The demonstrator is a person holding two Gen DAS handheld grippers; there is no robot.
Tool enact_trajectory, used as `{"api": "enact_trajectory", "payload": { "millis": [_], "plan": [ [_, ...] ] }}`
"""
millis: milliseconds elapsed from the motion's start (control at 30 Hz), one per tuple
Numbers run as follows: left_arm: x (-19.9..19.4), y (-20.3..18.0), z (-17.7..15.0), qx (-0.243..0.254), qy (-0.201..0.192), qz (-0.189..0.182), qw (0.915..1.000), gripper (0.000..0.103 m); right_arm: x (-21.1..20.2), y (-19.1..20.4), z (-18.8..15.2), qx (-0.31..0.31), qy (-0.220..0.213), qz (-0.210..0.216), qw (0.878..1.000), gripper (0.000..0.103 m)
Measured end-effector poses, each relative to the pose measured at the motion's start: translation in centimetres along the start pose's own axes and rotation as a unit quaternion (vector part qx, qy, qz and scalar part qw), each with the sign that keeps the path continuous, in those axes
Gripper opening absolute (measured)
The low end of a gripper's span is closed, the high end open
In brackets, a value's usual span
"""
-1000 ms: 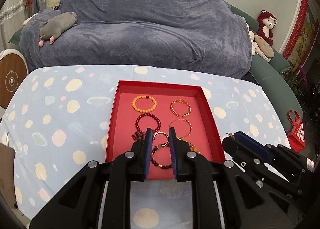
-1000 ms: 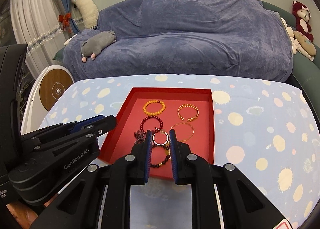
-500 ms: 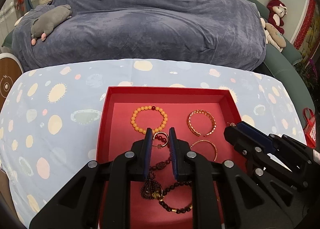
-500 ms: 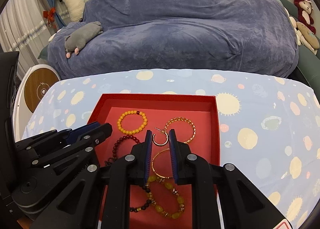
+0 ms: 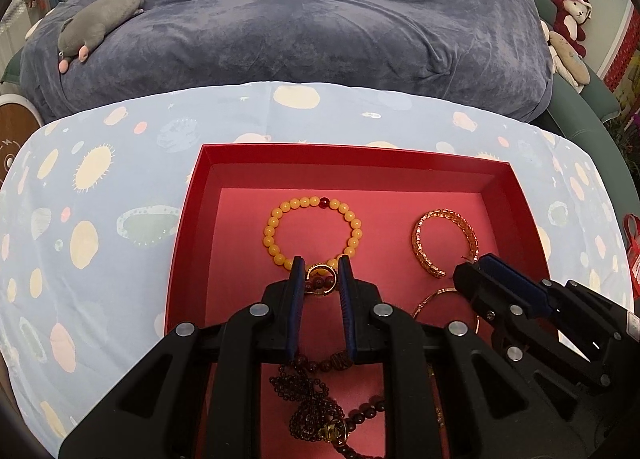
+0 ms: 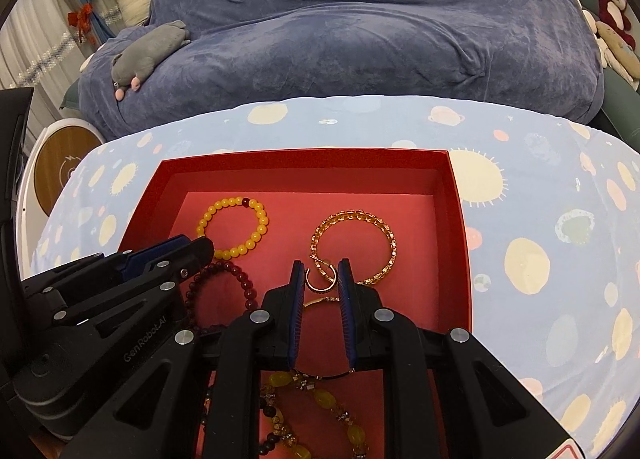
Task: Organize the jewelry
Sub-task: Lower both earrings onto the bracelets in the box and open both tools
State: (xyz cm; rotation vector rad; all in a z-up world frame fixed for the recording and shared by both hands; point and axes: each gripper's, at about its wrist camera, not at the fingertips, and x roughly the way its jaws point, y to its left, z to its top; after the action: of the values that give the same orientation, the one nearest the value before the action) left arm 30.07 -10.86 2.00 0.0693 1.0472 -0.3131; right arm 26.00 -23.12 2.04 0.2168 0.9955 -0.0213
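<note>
A red tray (image 5: 396, 169) (image 6: 456, 195) on the table holds several bracelets. A yellow bead bracelet (image 5: 276, 219) (image 6: 260, 219) lies at the back left, a gold chain bangle (image 5: 420, 247) (image 6: 390, 243) at the back right. My left gripper (image 5: 321, 273) is shut on a small gold hoop earring (image 5: 320, 269) over the tray, just in front of the yellow bracelet. My right gripper (image 6: 320, 277) is shut on another gold hoop earring (image 6: 316, 285) in front of the gold bangle. A dark red bead bracelet (image 6: 240, 279) and dark bead strands (image 5: 304, 411) lie beneath the grippers.
The table wears a pale blue cloth with planet prints (image 5: 100, 227). A sofa under a blue-grey cover (image 5: 304, 31) stands behind, with a grey plush toy (image 5: 96, 23). A yellow-bead necklace (image 6: 320, 399) lies at the tray's front.
Both grippers have moved forward and down over the tray, each still holding its hoop earring. The tray and bracelets now look closer and larger.
</note>
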Motion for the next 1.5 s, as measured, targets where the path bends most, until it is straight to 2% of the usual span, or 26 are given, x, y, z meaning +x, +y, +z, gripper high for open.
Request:
{"api": "enact_trajectory", "payload": {
  "millis": [500,700,900,1200,1500],
  "plan": [
    [1.2,0.3,-0.5,-0.005,0.010,0.011,0.9999,0.017,1.1,-0.5,-0.2,0.003,0.009,-0.009,1.000,0.018],
    [1.5,0.2,-0.7,-0.006,0.013,0.014,0.9998,0.022,1.2,-0.5,-0.2,0.002,0.008,-0.010,1.000,0.019],
    [1.4,0.3,-0.8,-0.007,0.012,0.012,0.9998,0.022,0.9,-0.5,-0.2,-0.001,0.005,-0.011,1.000,0.020],
    [-0.3,-0.1,-0.5,-0.001,0.001,0.016,0.9999,0.022,-0.7,-0.1,-0.5,-0.002,-0.003,-0.010,1.000,0.020],
    [-4.7,-0.5,-1.5,0.000,-0.020,0.012,0.9997,0.022,-5.3,0.8,-1.6,-0.004,-0.024,-0.016,1.000,0.020]
  ]
}}
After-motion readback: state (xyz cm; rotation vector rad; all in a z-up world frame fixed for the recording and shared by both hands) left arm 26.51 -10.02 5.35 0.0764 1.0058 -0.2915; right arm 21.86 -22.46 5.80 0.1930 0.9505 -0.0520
